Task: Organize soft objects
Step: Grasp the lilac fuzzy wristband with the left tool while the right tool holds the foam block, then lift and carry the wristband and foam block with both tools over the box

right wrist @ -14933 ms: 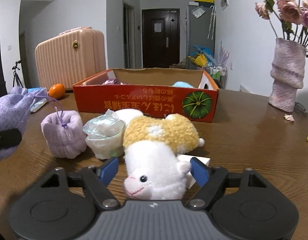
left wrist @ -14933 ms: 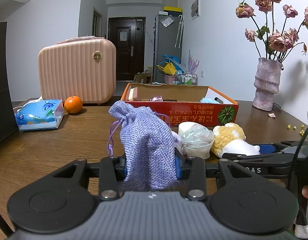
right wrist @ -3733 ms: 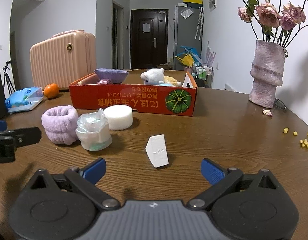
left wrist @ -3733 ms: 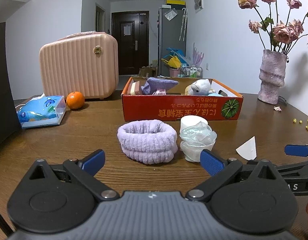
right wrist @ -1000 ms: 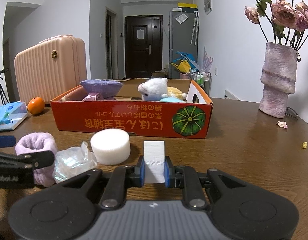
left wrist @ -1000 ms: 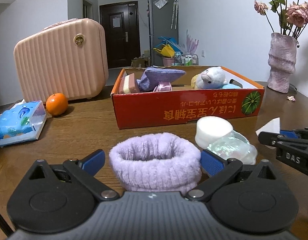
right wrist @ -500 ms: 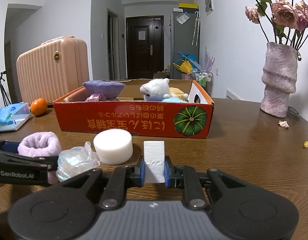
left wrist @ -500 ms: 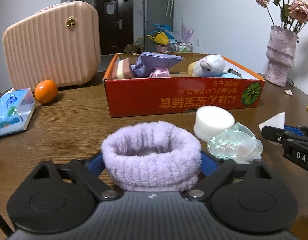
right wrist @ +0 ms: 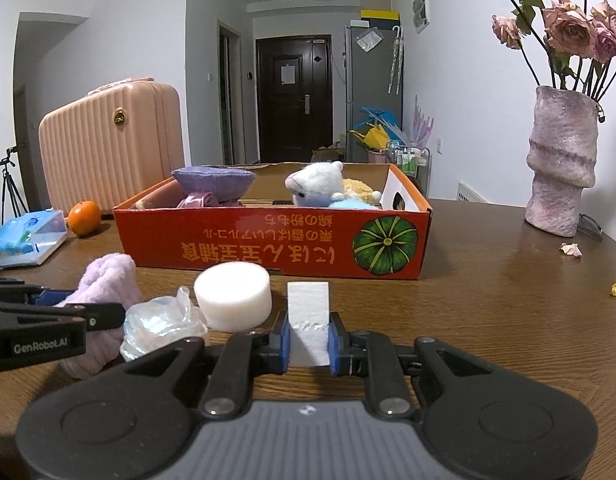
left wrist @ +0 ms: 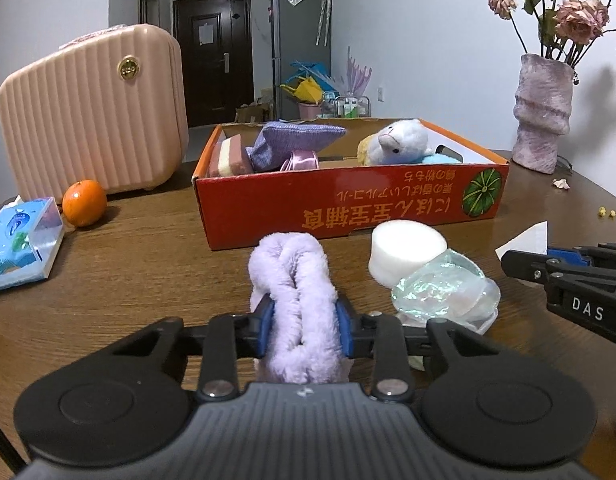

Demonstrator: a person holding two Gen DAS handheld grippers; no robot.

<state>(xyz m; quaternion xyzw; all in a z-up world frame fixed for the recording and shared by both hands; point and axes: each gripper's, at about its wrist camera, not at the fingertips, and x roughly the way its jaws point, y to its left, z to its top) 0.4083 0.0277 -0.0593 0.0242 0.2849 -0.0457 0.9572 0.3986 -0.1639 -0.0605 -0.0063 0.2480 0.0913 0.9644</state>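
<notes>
Crinkled plastic wrap [left wrist: 443, 292] crowds, perhaps touches, headband [left wrist: 298, 300].

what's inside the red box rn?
In the red box: a purple pouch, a white plush lamb with a yellow plush behind it, a light blue item, a layered sponge block and pink satin fabric. The box's front wall hides the floor.

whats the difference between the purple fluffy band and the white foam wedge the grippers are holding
The purple fluffy band is lilac and plush; the white foam wedge is plain white with flat faces. The band is squashed into a narrow fold by the left gripper, while the wedge keeps its shape in the right gripper. The band looks bulkier than the wedge. Both are pinched between blue pads, in front of the red box.
</notes>
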